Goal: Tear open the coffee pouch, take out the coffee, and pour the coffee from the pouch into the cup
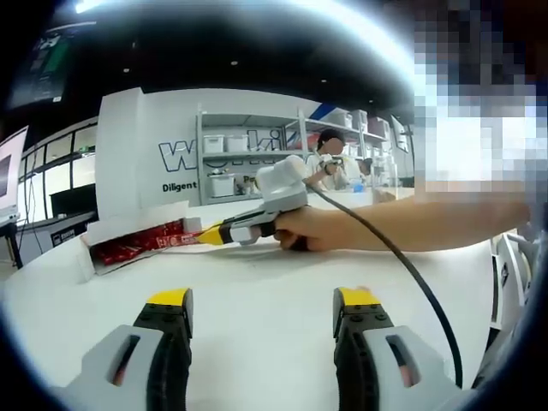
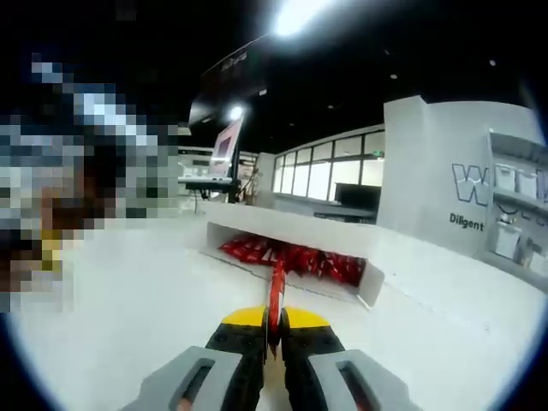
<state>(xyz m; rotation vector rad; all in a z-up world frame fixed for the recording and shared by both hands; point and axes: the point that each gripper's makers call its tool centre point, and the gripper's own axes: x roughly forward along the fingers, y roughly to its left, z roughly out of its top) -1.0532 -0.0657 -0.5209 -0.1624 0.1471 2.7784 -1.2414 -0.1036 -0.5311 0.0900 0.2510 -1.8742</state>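
Note:
A white open box [image 2: 291,229] holds several red coffee pouches [image 2: 300,255] on the white table. My right gripper [image 2: 274,324] is shut on one red coffee pouch [image 2: 276,287], held edge-on just in front of the box. In the left gripper view the right gripper [image 1: 210,234] shows, held by a person's hand [image 1: 308,229], its yellow tips at the box of red pouches [image 1: 141,243]. My left gripper [image 1: 261,306] is open above the bare tabletop, nothing between its yellow-tipped jaws.
The white table [image 1: 274,282] spreads wide in front of both grippers. A black cable [image 1: 411,270] trails from the right gripper across the table. A white wall with shelves [image 1: 248,154] and a person [image 1: 330,163] stand far behind.

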